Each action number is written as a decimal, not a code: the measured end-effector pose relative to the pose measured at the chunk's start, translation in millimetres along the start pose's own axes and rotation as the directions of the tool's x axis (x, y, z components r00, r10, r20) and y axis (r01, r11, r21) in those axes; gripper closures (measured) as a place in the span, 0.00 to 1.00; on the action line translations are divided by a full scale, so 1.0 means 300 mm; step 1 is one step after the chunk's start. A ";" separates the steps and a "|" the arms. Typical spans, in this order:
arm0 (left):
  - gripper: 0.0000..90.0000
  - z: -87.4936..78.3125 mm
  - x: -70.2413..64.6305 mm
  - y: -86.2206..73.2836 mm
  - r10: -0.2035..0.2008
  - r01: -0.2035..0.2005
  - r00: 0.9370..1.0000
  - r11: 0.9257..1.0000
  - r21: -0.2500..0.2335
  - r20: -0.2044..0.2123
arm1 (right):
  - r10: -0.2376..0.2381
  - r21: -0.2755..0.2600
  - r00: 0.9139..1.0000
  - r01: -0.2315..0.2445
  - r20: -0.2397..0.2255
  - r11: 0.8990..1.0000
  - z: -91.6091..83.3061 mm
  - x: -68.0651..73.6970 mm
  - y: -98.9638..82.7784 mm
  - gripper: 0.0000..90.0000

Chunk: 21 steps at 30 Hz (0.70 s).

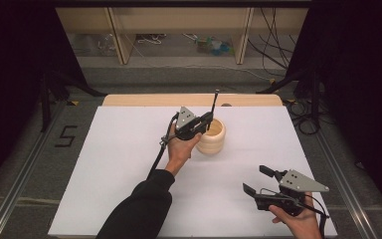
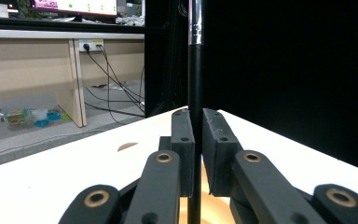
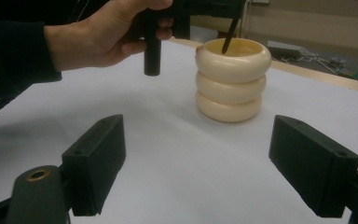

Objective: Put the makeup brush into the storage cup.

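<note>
Left gripper (image 1: pixel 206 121), high view: positioned near table centre, jaws clamped tight on a thin black rod (image 1: pixel 215 103) with a silver band higher up its shaft; the rod stands close to upright, its lower end inside the mouth of a cream ribbed holder (image 1: pixel 212 136). The holder, shaped as three stacked rings, sits on the white table (image 1: pixel 119 164) at about 5 o'clock from the gripper's jaws. Right gripper (image 1: pixel 254 180), at 4 o'clock from the holder and well apart from it, rests low near the table's front edge, jaws spread wide, nothing between them. A wooden strip (image 1: pixel 144 100) borders the table at 12 o'clock.
</note>
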State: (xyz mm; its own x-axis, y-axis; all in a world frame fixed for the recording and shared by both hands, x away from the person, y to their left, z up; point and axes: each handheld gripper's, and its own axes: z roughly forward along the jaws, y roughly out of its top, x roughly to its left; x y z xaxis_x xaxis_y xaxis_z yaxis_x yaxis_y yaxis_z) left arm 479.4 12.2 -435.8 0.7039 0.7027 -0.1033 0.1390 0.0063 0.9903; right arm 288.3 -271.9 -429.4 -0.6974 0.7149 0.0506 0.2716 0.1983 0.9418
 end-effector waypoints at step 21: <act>0.93 0.017 0.003 -0.023 -0.010 0.010 1.000 1.000 0.023 -0.004 | 0.002 -0.012 1.000 -0.003 -0.012 1.000 0.003 0.003 0.000 0.21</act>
State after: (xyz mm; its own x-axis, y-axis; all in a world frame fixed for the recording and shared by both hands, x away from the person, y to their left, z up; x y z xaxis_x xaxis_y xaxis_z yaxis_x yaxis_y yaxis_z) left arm 482.5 9.2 -443.1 0.6996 0.7056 -0.1123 0.1614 -0.0030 0.9869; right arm 288.1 -270.7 -429.6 -0.7045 0.7074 0.0569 0.2657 0.1886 0.9454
